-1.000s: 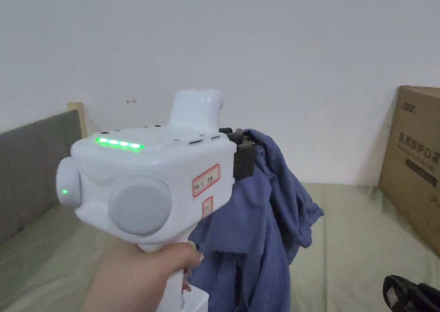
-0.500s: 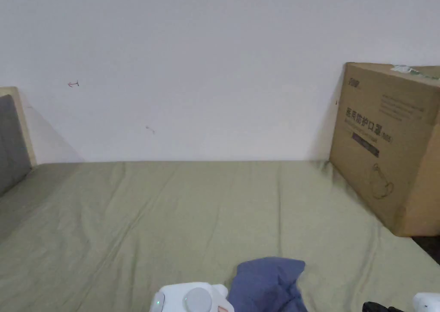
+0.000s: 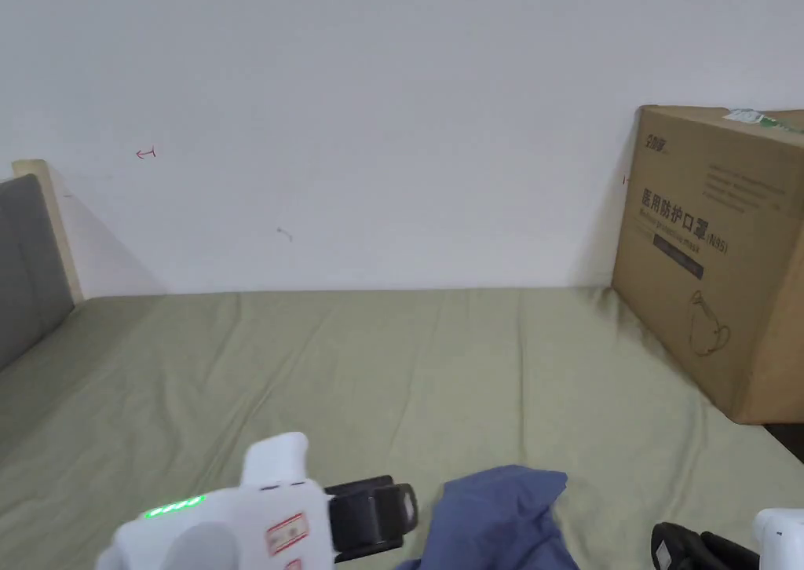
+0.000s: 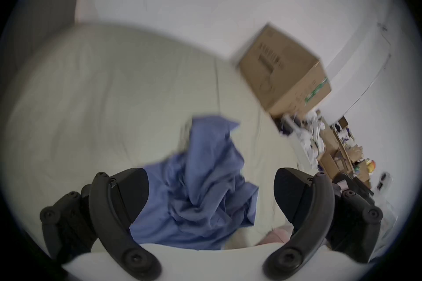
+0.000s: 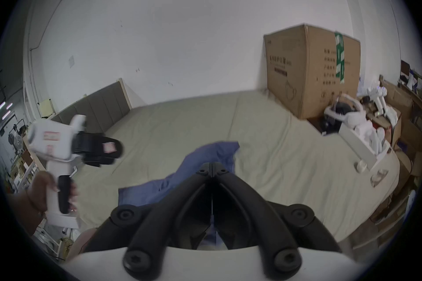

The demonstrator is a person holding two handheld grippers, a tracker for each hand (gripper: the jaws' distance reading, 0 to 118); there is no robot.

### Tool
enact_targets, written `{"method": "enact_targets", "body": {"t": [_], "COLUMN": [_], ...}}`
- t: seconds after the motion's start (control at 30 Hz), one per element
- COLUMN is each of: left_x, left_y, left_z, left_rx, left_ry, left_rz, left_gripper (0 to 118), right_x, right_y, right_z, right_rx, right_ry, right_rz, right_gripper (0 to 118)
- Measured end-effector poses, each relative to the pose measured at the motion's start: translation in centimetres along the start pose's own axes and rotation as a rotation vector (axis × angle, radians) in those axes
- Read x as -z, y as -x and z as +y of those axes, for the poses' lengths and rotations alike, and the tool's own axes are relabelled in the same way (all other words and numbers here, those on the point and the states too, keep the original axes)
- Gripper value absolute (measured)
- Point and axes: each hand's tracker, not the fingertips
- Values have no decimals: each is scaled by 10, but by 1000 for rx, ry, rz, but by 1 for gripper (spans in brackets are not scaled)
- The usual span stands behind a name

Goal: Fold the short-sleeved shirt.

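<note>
Head view: a bed (image 3: 392, 375) under an olive sheet runs back to a white wall (image 3: 392, 85). A grey headboard (image 3: 27, 273) stands at its left edge, and a cardboard box (image 3: 707, 265) sits at its far right corner against the wall. The blue shirt (image 3: 495, 517) lies crumpled near the bed's near edge, about midway along it. The left gripper (image 3: 392, 513) comes in at the bottom left, its white body showing a green light strip, its black jaws just left of the shirt and apart from it. The right gripper (image 3: 691, 552) pokes in at the bottom right corner (too little of it shows here to tell its state).

Left gripper view: the left gripper (image 4: 210, 190) has its jaws spread wide, released, with nothing between them. The shirt (image 4: 201, 190) lies beyond, bunched on the sheet, one flap reaching toward the far edge. The box (image 4: 285, 71) is blurred at the upper right.

Right gripper view: the right gripper (image 5: 212, 166) is clenched, its tips pressed together; I cannot tell whether cloth is caught between them. The shirt (image 5: 205, 158) lies just behind the tips. At the left a hand (image 5: 43, 190) holds the left gripper (image 5: 107, 149) above the sheet, left of the shirt. The box (image 5: 310, 71) stands at the far right corner, with clutter (white devices, more cartons) past the bed's right edge.
</note>
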Motion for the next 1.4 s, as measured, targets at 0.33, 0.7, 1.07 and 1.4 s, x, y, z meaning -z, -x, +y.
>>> {"method": "enact_targets", "body": {"t": [0.33,0.7,1.07,1.4], "left_x": [-132,-135,-51,70], "left_y": [-16,-19,55,168], "left_z": [-91,-105,7,-48], "left_rx": [357,294,91,-187], "left_ry": [-640,-641,135,438], "left_rz": [295,375,260,366], "left_gripper": [0,0,0,110], "right_x": [-48,-65,-51,-29], "right_y": [19,26,17,7], "right_z": [-16,-29,-13,-20], "right_rx": [-25,-106,-14,82], "right_ry": [-388,-452,-265,-135], "right_rz": [-88,-176,-105,-78], "right_gripper": [0,0,0,0]}}
